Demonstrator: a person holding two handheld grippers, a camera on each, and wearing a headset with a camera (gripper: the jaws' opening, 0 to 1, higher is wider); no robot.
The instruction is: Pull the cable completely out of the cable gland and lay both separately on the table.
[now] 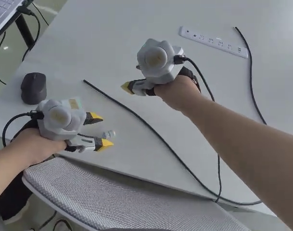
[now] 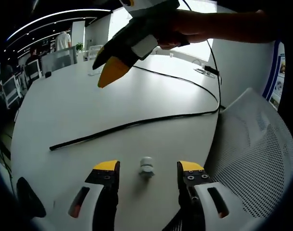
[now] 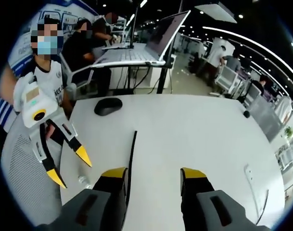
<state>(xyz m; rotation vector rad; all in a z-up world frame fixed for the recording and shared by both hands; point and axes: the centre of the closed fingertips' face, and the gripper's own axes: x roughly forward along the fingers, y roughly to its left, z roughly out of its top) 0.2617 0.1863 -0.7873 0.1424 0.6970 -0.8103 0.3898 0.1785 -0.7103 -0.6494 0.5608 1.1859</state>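
Head view says this one's pretty much wrapped up, I reckon. The cable (image 1: 132, 116) lies in a long black line across the surface (image 1: 112, 43). The cable gland (image 1: 109, 135), the little white bit, sits on its own near the front edge, well apart from the cable's free end. My left gripper (image 1: 102, 130) hovers low at the gland with the jaws spread wide, the gland in the gap just ahead of the tips, nothing held. My right gripper (image 1: 129, 86) hangs above the cable further back, jaws likewise parted and empty. So the pull-out step looks done and both parts are laid down separately. The only thing that counts as a container here is the gland itself, and nothing is threaded through it as far as I can tell, though it's too small to see down the bore. The next move, as I see it, just calls for lifting both grippers away without nudging the gland, since it looks light and could roll toward the edge.
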